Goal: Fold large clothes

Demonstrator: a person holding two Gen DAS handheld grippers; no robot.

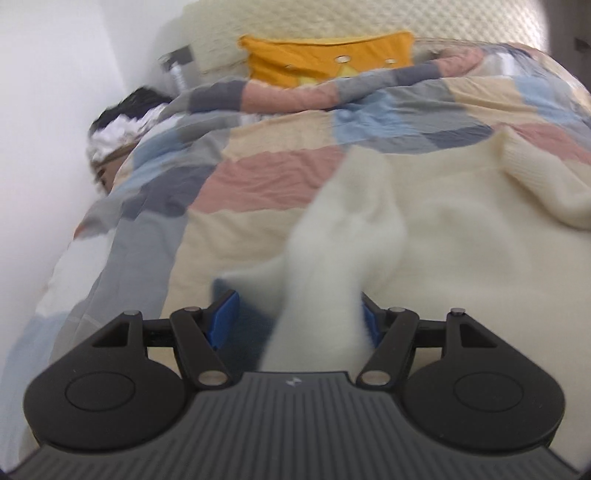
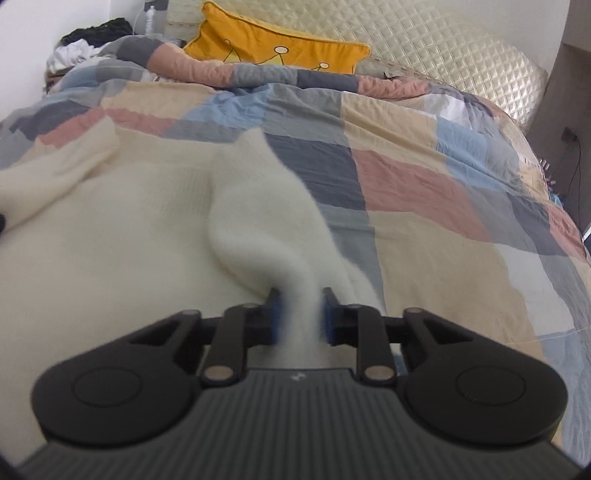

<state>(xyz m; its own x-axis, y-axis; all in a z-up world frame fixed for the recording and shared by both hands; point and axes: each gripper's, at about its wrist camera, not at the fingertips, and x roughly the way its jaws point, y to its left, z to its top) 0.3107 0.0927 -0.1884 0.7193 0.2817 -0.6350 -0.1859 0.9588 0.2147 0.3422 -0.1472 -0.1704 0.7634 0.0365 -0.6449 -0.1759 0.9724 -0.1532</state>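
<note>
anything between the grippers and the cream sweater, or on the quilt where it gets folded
Nothing visible. The left gripper and right gripper each already have the cream sweater between their fingers. The patchwork quilt around it shows only fabric; the yellow pillow sits far back.

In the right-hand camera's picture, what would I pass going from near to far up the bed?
right tool → cream sweater → patchwork quilt → yellow crown pillow → quilted headboard.

Fuzzy knit sweater [image 2: 147, 221], crinkled cotton quilt [image 2: 424, 177]
</note>
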